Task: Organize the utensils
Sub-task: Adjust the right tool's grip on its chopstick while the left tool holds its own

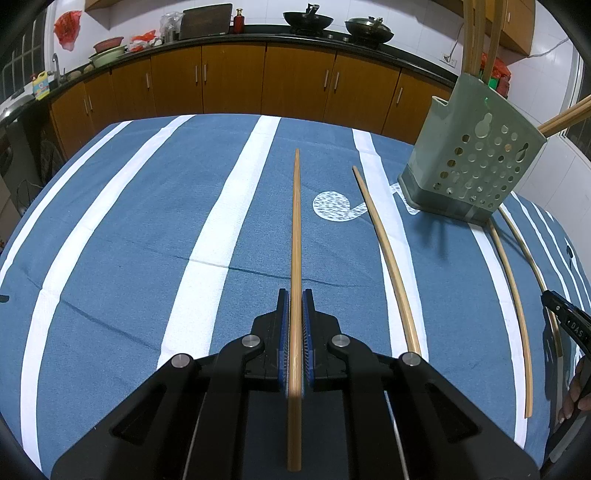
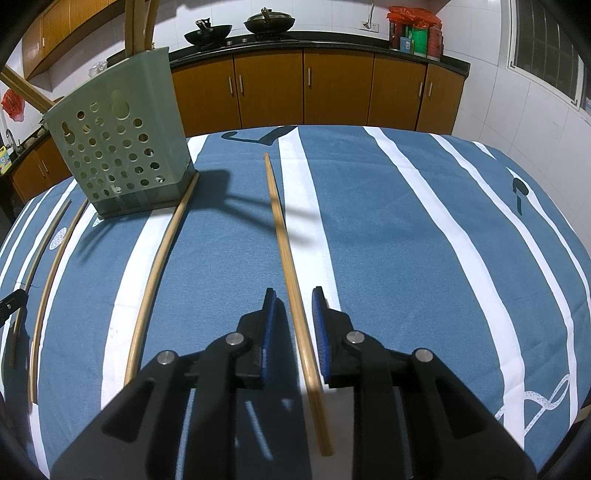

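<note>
My left gripper (image 1: 295, 295) is shut on a wooden chopstick (image 1: 295, 221) that points away over the blue striped cloth. My right gripper (image 2: 293, 295) is open, its jaws either side of another chopstick (image 2: 284, 236) that lies on the cloth. A green perforated utensil holder (image 1: 476, 155) stands at the far right in the left wrist view and at the far left in the right wrist view (image 2: 118, 144), with several chopsticks standing in it. More loose chopsticks (image 1: 388, 258) (image 2: 162, 258) lie on the cloth beside it.
The table (image 1: 129, 221) wears a blue cloth with white stripes. Behind it runs a kitchen counter (image 1: 258, 35) with brown cabinets, woks and bowls. The right gripper's tip (image 1: 565, 317) shows at the right edge of the left wrist view.
</note>
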A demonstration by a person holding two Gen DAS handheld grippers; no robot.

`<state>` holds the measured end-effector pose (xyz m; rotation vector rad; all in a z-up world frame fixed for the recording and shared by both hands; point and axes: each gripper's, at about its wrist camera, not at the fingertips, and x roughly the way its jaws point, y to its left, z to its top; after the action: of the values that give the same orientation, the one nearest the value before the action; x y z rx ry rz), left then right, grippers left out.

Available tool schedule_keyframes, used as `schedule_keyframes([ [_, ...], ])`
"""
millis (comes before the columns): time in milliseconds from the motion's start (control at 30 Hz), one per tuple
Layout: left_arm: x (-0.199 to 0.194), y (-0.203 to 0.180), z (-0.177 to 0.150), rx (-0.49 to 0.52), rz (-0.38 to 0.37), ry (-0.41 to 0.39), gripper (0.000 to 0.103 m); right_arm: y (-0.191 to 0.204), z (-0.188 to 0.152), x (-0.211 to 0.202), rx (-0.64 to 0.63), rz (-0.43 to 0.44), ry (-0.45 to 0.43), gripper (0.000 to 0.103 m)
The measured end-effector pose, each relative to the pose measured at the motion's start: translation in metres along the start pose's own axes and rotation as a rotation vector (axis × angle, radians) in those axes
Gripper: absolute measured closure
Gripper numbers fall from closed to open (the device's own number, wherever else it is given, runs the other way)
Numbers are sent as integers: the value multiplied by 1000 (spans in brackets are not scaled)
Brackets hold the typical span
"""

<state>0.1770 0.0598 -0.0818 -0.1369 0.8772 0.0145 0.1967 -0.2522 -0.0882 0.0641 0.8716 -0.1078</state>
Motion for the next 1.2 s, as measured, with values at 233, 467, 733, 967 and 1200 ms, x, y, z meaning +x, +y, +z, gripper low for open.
schedule_keyframes([
  [233, 0, 0, 0, 0, 1, 0, 94, 0, 0, 0, -1, 1, 0, 81],
  [467, 0, 0, 0, 0, 1, 1, 94, 0, 0, 0, -1, 1, 0, 81],
  [733, -4, -2, -4, 36, 17, 6, 94, -2, -2, -2, 6, 13, 0, 81],
  [967, -12, -1, -13, 66, 39, 7, 94, -10, -9, -7, 19, 44, -1, 94],
  [1200, -24, 0, -5, 78, 20, -2, 95, -16, 4, -35, 18, 46, -81, 95],
])
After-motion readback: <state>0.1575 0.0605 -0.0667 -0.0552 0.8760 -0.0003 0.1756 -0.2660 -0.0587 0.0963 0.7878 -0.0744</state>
